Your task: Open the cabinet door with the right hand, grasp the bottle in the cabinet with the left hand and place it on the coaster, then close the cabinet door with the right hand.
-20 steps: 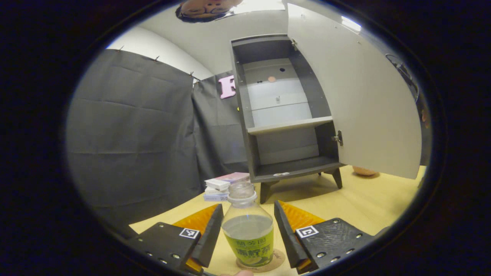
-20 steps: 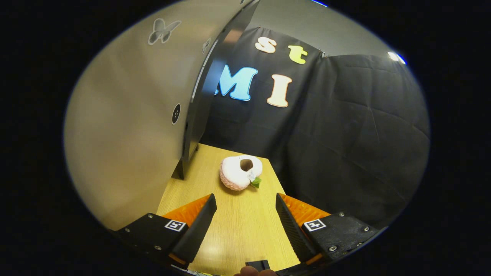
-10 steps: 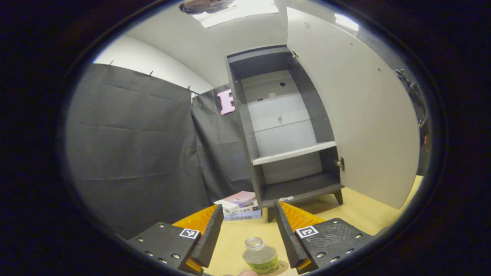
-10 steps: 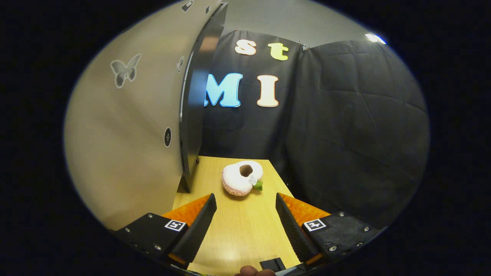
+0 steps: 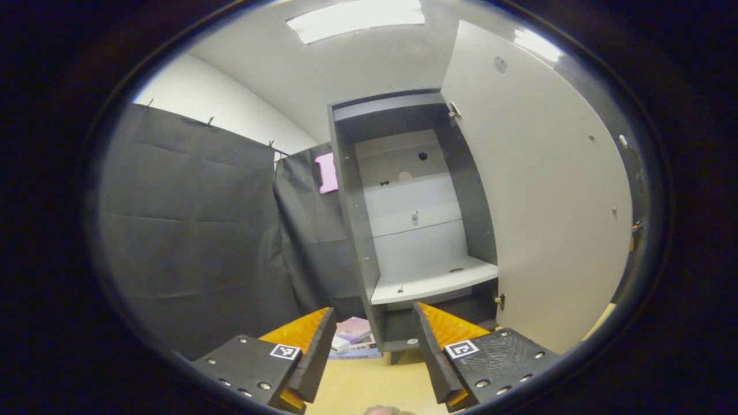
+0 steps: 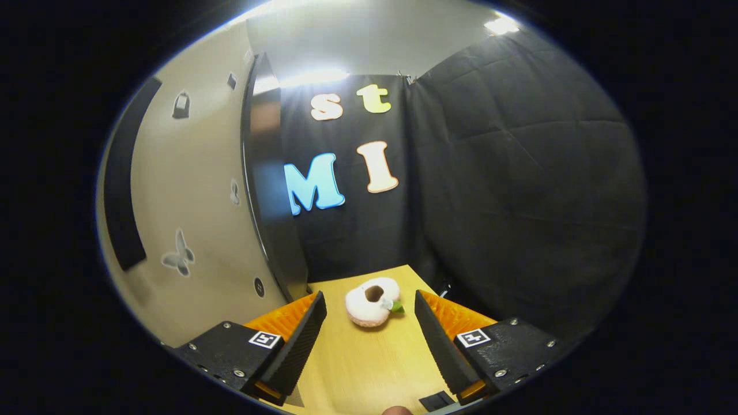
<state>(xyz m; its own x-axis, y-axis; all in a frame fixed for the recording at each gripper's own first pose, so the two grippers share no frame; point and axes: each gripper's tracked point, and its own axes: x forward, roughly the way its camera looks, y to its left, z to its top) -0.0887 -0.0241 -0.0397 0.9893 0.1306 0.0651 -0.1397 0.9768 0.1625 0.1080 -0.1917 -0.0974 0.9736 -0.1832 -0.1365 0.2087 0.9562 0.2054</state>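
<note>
Left gripper spread, empty, facing cabinet. Cabinet door swung wide at right; one shelf, bare. Small stack of books on table between fingers. Right gripper spread, empty; door at its left, one plush toy ahead on table.
</note>
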